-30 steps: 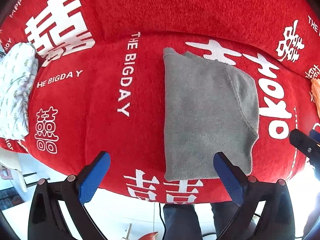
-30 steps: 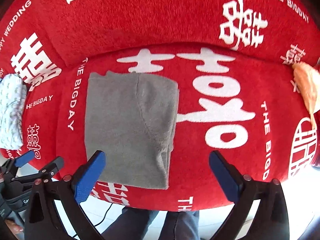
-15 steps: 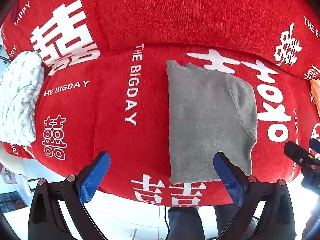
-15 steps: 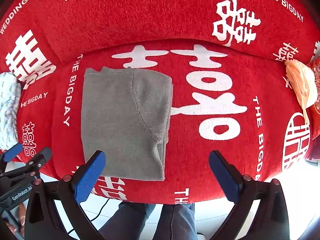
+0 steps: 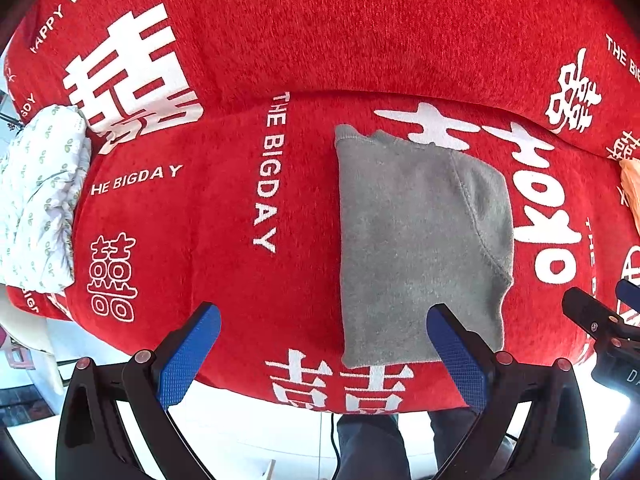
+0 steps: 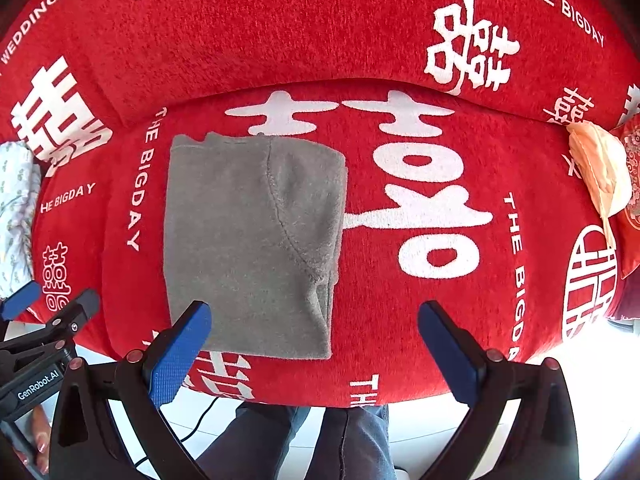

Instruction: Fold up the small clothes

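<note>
A grey folded garment (image 5: 416, 240) lies flat on the red sofa seat (image 5: 208, 216), a curved seam running down its right side. It also shows in the right wrist view (image 6: 248, 240). My left gripper (image 5: 324, 344) is open and empty, held back from the seat's front edge, its right finger in front of the garment's near hem. My right gripper (image 6: 316, 340) is open and empty, its left finger in front of the garment's near left corner. Each gripper's tip shows at the edge of the other's view.
A white patterned cloth (image 5: 40, 200) lies at the sofa's left end. An orange cloth (image 6: 600, 168) lies at the right end. The red backrest (image 5: 320, 20) rises behind the seat. The person's legs (image 6: 312, 440) and white floor are below the front edge.
Both grippers have drawn back and risen a little from the sofa; the garment sits slightly farther away. It has not moved on the seat. Both grippers stay open.
</note>
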`<state>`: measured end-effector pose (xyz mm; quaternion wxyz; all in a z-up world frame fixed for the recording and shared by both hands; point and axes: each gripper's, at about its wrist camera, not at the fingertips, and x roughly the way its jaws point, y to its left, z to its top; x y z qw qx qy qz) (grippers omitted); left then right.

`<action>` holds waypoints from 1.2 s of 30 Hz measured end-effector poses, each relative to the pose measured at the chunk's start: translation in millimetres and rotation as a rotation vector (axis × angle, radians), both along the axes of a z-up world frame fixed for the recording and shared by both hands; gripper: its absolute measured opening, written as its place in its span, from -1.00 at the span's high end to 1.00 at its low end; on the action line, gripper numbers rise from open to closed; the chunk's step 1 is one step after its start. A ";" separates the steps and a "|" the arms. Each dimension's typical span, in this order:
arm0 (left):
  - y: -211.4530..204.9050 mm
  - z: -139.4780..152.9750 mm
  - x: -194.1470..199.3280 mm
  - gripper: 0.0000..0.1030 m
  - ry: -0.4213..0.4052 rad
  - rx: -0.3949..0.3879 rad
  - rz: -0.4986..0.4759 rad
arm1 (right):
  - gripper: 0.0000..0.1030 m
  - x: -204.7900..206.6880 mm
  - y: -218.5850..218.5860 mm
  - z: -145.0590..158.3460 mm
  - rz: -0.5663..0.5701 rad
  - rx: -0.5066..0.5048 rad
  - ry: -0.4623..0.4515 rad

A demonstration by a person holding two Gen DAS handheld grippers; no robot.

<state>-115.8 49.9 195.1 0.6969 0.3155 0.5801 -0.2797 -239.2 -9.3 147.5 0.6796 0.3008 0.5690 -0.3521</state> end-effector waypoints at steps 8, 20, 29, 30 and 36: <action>2.0 0.5 -2.0 -1.00 0.000 -0.001 0.000 | -0.99 -1.9 0.6 0.9 -0.005 -0.002 -0.002; 4.0 0.6 -3.7 -1.00 0.001 -0.001 0.000 | -0.99 -2.8 1.6 1.5 -0.006 -0.004 -0.003; 3.7 0.5 -4.8 -1.00 -0.001 0.001 -0.004 | -0.99 -4.1 1.7 2.1 -0.006 -0.004 -0.003; 3.7 0.6 -5.0 -1.00 -0.001 0.001 -0.004 | -0.99 -3.9 1.7 2.0 -0.006 -0.003 -0.002; 3.7 0.6 -5.3 -1.00 -0.002 -0.001 -0.004 | -0.99 -4.7 2.6 2.2 -0.007 -0.004 -0.003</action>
